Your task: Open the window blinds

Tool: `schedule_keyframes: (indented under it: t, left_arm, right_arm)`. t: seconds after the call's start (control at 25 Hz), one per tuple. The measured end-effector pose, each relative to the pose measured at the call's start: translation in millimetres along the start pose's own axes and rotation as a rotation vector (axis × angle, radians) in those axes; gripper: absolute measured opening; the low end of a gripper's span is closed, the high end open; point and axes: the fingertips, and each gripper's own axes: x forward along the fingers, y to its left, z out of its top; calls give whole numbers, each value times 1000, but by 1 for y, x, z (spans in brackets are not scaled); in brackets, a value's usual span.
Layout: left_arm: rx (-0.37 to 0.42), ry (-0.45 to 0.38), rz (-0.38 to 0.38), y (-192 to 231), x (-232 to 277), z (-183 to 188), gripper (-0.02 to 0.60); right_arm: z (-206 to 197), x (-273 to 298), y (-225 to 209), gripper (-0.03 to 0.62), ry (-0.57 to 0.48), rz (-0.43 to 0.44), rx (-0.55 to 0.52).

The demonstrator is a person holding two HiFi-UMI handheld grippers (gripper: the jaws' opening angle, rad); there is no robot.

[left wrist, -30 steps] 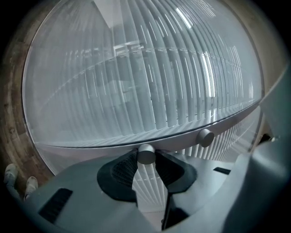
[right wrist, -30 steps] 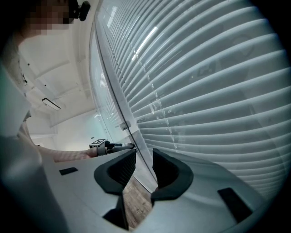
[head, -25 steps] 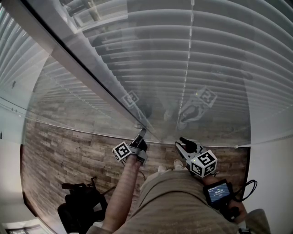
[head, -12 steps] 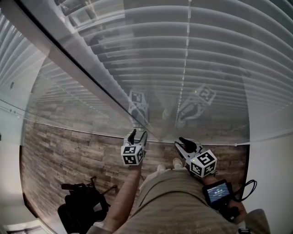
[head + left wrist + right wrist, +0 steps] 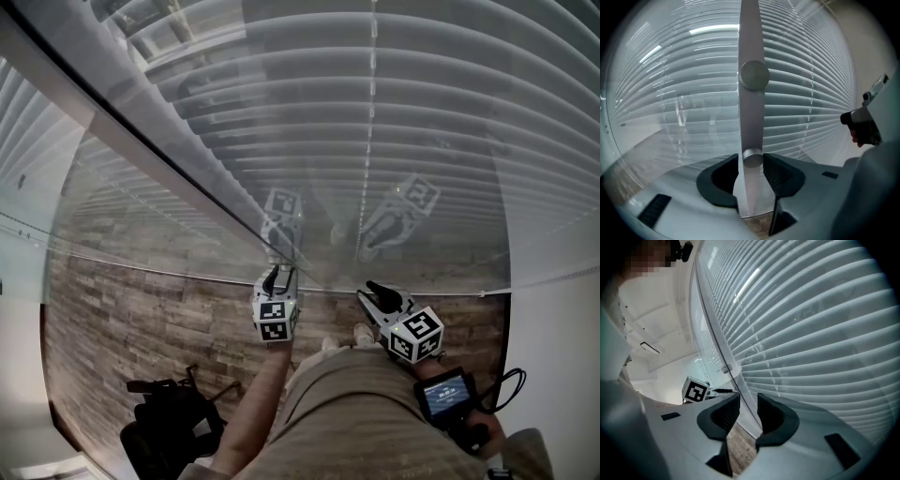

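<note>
White slatted blinds (image 5: pixel 422 141) hang shut behind a glass pane, and both grippers are reflected in the glass. A grey upright strip (image 5: pixel 751 42) on the pane carries two round knobs, an upper knob (image 5: pixel 754 75) and a lower knob (image 5: pixel 752 158). My left gripper (image 5: pixel 279 277) points at the strip; its jaws are closing with the lower knob between them, and the pads do not clearly press on it. My right gripper (image 5: pixel 377 292) hovers to the right near the glass, open with nothing in it (image 5: pixel 748 401).
Wood-plank floor (image 5: pixel 122 309) lies below the window. A black bag or stand (image 5: pixel 173 422) sits on the floor at lower left. A small screen device (image 5: pixel 448 394) hangs by the right hand. A white wall (image 5: pixel 562 356) borders the window at right.
My left gripper has rolled from tilted to upright, so its marker cube now sits straight below the jaws, and its jaws stand apart round the knob. The right gripper has stayed put.
</note>
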Motion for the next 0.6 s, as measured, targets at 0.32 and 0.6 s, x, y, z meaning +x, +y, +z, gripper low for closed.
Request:
schedule_keyframes:
  t: [0.32, 0.6]
  left_arm:
    - [-37, -17, -18, -3, 1, 1, 145]
    - [-120, -21, -60, -2, 1, -1, 143]
  right_arm:
    - [0, 1, -3, 120, 0, -3, 3]
    - [0, 3, -2, 120, 5, 2, 2]
